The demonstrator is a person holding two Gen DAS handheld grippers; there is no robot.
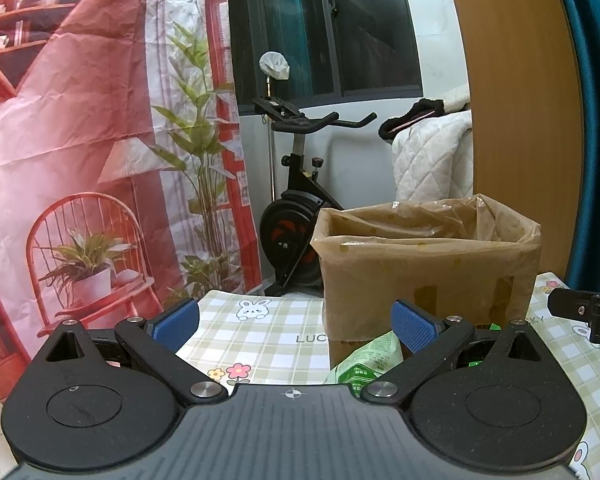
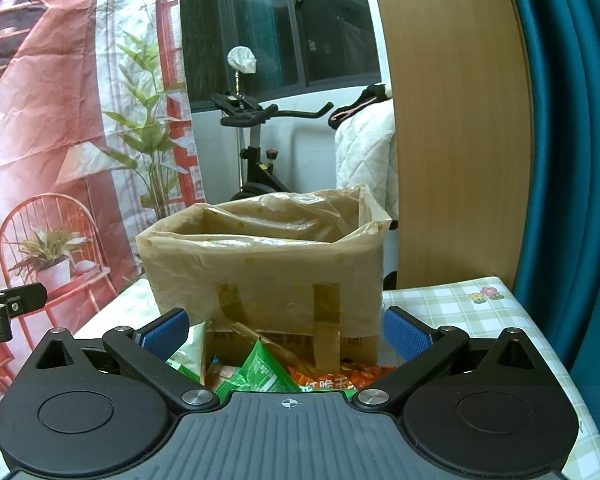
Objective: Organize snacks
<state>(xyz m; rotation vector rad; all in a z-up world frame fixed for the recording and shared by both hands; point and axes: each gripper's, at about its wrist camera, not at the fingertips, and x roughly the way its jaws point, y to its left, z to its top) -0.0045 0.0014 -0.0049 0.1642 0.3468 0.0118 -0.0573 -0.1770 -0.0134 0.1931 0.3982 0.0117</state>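
Observation:
A cardboard box [image 1: 428, 280] lined with a brown plastic bag stands on the checked tablecloth [image 1: 268, 332]; the right wrist view shows the box [image 2: 268, 276] straight ahead. My left gripper [image 1: 296, 324] is open, with a light green snack packet [image 1: 364, 364] low by its right finger. My right gripper [image 2: 286, 330] is open too, hovering over several packets in front of the box: a green packet [image 2: 256, 372], an orange packet [image 2: 336, 380] and a pale green packet [image 2: 188, 354]. Neither gripper holds anything.
A printed red backdrop [image 1: 80, 140] hangs at the left past the table edge. An exercise bike [image 1: 300, 200] and a white quilt [image 1: 432, 152] stand behind the table. A wooden panel [image 2: 452, 120] and blue curtain [image 2: 572, 160] rise at the right.

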